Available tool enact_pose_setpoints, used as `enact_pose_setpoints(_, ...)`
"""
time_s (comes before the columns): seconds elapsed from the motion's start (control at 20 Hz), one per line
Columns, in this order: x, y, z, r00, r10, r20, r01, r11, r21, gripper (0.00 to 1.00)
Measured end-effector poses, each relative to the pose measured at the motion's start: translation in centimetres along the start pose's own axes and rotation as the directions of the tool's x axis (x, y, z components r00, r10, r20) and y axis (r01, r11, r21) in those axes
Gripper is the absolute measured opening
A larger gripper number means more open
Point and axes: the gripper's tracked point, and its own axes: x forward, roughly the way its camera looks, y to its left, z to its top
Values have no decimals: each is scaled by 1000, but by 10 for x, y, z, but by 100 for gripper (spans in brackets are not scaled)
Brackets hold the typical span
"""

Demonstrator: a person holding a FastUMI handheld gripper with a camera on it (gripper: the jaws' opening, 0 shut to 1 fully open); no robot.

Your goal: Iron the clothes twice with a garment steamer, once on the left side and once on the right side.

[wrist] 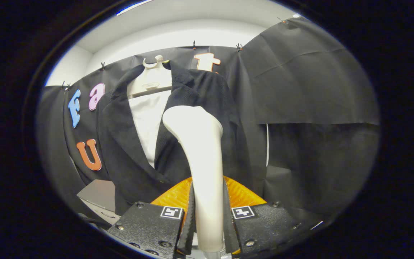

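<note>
Tongs clamped on the garment steamer: both fingers press the sides of its white handle, one per side, gap btwn them no wider than the handle itself. Handle runs straight up from btwn the fingers, narrow at the grip, widening to a rounded head at top. Head sits in front of the black jacket, over the jacket's right-hand front panel as seen from the tongs; can't tell if head actually touches the cloth or hangs just off it.

Jacket hangs on a white hanger, hook at top, up against the booth wall. Jacket open at front; lapels spread, w/ a white shirt showing in the V btwn them, just left of the steamer head. Left front panel of jacket drops down beside the steamer handle, hem reaching near the fingers. Fabric looks textured, dark, no obvious folds where visible.

Orange ribbed part fans out behind the handle, just above the fingers on both sides; looks like part of the tongs' body, not sure. Square black-white markers sit on top of each finger block.

Grey flat surface low down, left of the jacket hem, beyond the left finger; can't tell what it is — poss. a bench top or a box lid. Black cloth drapes the wall right of jacket, pinned along the top edge w/ small clips. White ceiling above.
</note>
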Motion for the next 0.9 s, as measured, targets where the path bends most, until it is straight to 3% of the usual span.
enact_pose_setpoints(0.5, 27, 9, -11, 999, -38, -28, 35, 996, -81, 37)
enact_pose_setpoints(0.9, 24, 5, -54, 994, -75, -73, 66, 991, -120, 37)
